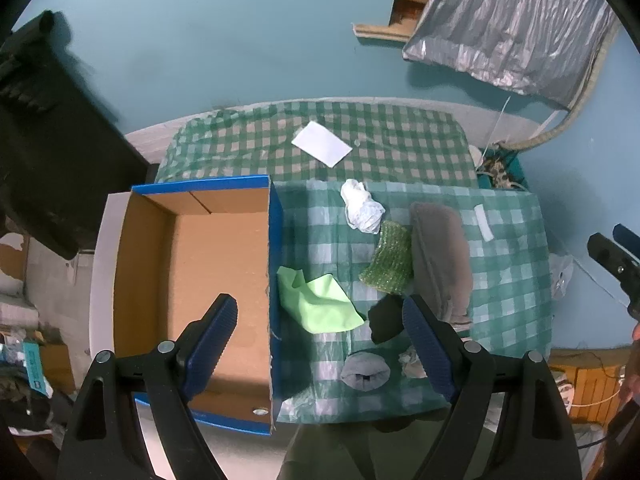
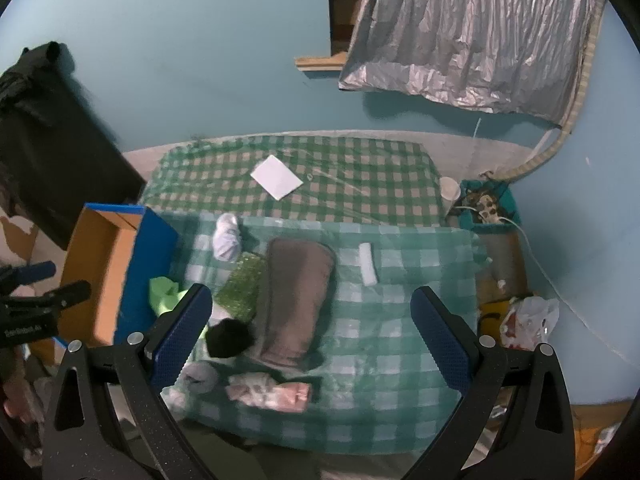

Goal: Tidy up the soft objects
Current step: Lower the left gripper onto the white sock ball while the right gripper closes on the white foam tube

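— Left wrist view: both my left gripper [image 1: 320,336] and right gripper [image 2: 312,336] hang spread wide, empty. Where's the nearest soft thing?

— The green cloth [image 1: 316,304], touching the empty box [image 1: 276,240]. I'd pinch its raised fold, lift clear of the wall.

box [image 1: 192,264]: interior clear | right cloth [image 2: 400,344]: open (seemingly) | centre: grey pillow [image 2: 294,300] blocks
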{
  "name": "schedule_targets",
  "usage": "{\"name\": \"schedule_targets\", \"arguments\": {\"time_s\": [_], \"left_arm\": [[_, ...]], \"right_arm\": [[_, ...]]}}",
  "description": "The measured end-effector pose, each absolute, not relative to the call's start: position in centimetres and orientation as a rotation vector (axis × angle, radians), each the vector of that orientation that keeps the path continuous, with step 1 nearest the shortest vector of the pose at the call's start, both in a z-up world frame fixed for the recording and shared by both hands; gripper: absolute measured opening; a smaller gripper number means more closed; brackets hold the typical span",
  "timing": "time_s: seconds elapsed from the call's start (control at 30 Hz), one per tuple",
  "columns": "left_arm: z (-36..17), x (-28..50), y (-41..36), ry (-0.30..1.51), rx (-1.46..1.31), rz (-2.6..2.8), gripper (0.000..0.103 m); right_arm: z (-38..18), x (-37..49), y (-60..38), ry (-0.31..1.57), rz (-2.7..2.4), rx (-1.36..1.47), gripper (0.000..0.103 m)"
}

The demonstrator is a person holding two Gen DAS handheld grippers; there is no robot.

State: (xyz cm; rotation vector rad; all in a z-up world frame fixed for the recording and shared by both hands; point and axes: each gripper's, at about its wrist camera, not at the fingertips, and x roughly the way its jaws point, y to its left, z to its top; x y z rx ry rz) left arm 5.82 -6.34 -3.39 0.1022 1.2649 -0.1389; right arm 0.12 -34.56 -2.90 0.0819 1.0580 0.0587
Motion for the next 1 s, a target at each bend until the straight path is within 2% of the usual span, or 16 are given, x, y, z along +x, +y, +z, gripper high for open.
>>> {"name": "schedule_targets", "arguments": {"time_s": [0.57,1.0], "left_arm": [[-8.9,11.3,-9.5,1.359,0.160,-0.169,0.086],[-13.5,15.4,-11.9,1.381,0.218,-0.169,0.086]], "right_arm": [[-10.0,6.4,-38.8,1.166,0.072,0.085,0.095],[-17.6,9.5,-40.5,1.255,0.080,0.028,0.083]]}}
